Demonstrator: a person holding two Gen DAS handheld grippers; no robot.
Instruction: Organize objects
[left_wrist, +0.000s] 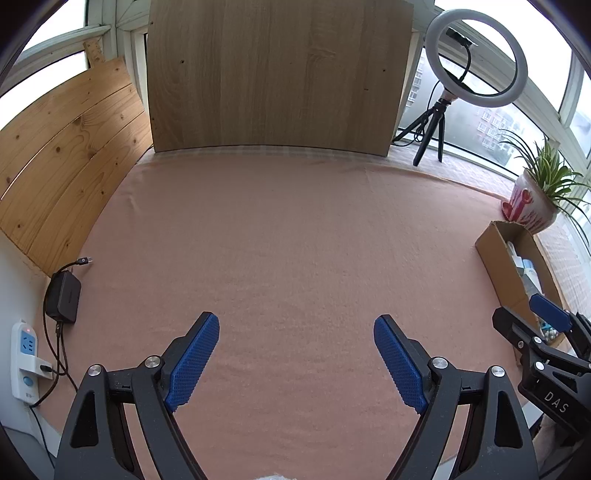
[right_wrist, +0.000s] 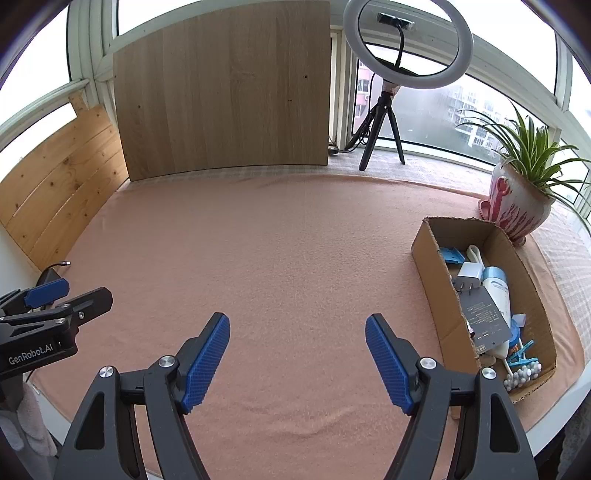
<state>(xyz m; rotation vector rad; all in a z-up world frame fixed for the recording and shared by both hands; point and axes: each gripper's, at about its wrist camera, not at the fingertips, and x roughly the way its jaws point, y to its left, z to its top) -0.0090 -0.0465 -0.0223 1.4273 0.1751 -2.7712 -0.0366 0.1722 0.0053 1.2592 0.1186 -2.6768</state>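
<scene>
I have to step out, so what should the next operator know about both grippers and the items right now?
Left gripper: jaws wide open, empty, above the pink cloth.
Right gripper: jaws wide open, empty, left of the cardboard box.
The box sits at the cloth's right edge by the potted plant; it holds a white charger, a white tube, blue clips and other small items.
Done: no loose items on the cloth.
Left: nothing visible.

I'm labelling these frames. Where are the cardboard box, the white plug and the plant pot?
cardboard box (right_wrist: 439, 295): right wrist view, on its near outer wall.
white plug (right_wrist: 468, 274): right wrist view, on its body, inside the box.
plant pot (right_wrist: 524, 210): right wrist view, on its painted side.
</scene>
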